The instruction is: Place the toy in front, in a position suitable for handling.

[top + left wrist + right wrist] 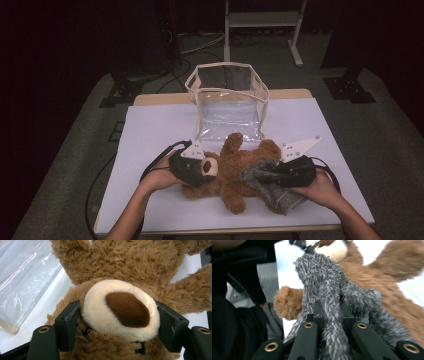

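A brown teddy bear (235,172) lies on its back on the white table cover, head toward the left. My left gripper (202,170) is shut on the bear's head. In the left gripper view its jaws press both sides of the head just behind the cream muzzle (120,312). My right gripper (277,172) is shut on a grey fuzzy cloth (262,182) that drapes over the bear's lower body. The right gripper view has the grey cloth (322,272) bunched between the jaws of the right gripper (333,312), with the bear (392,290) behind it.
A clear plastic bag (227,100) with a cream rim stands open just behind the bear; its wall (22,277) lies to the left of the bear's head. The white table cover (150,130) has bare room on both sides. A metal stand (262,20) rises beyond the table.
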A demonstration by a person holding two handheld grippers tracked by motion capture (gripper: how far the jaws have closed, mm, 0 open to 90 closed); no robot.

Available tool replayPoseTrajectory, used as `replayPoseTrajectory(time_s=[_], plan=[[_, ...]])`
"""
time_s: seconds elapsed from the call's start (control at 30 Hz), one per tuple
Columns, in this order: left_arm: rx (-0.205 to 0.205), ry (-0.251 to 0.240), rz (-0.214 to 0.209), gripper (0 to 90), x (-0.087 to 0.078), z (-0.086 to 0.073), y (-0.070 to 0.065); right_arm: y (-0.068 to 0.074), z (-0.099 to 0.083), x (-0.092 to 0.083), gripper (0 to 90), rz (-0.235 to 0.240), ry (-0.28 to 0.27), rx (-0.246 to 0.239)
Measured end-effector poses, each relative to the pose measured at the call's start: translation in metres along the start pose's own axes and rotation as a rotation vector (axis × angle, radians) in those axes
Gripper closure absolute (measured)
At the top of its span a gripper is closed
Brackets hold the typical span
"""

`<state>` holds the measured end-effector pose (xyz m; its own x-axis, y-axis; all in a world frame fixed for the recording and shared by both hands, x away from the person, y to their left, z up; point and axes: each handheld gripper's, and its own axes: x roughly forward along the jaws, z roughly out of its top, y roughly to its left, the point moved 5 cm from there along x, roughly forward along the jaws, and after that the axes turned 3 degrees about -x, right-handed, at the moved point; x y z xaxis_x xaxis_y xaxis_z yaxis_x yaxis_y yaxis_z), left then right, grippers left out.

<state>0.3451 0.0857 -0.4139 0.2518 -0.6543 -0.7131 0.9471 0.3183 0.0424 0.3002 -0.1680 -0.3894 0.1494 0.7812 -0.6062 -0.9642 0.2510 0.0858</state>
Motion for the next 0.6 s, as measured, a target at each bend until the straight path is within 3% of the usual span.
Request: replayPoseTrajectory(time_s=[0.17,0.33,0.47,0.6], plan=[[-0.009,-0.011,-0.002,28.5,-0.001,-0.001,0.001,0.004,-0.011,0.006,79.8,0.0,0.034,-0.006],[-0.035,-0.029,-0.002,28.7,-0.001,0.0,0.004,0.001,-0.036,-0.009,79.8,-0.022,0.036,0.044],[-0.036,-0.023,-0.003,28.5,-0.001,0.002,0.004,-0.003,-0.061,-0.027,79.8,-0.049,0.027,0.116],[-0.04,0.0,0.007,28.5,0.0,0.005,0.004,-0.001,-0.059,-0.031,79.8,-0.062,0.021,0.102]])
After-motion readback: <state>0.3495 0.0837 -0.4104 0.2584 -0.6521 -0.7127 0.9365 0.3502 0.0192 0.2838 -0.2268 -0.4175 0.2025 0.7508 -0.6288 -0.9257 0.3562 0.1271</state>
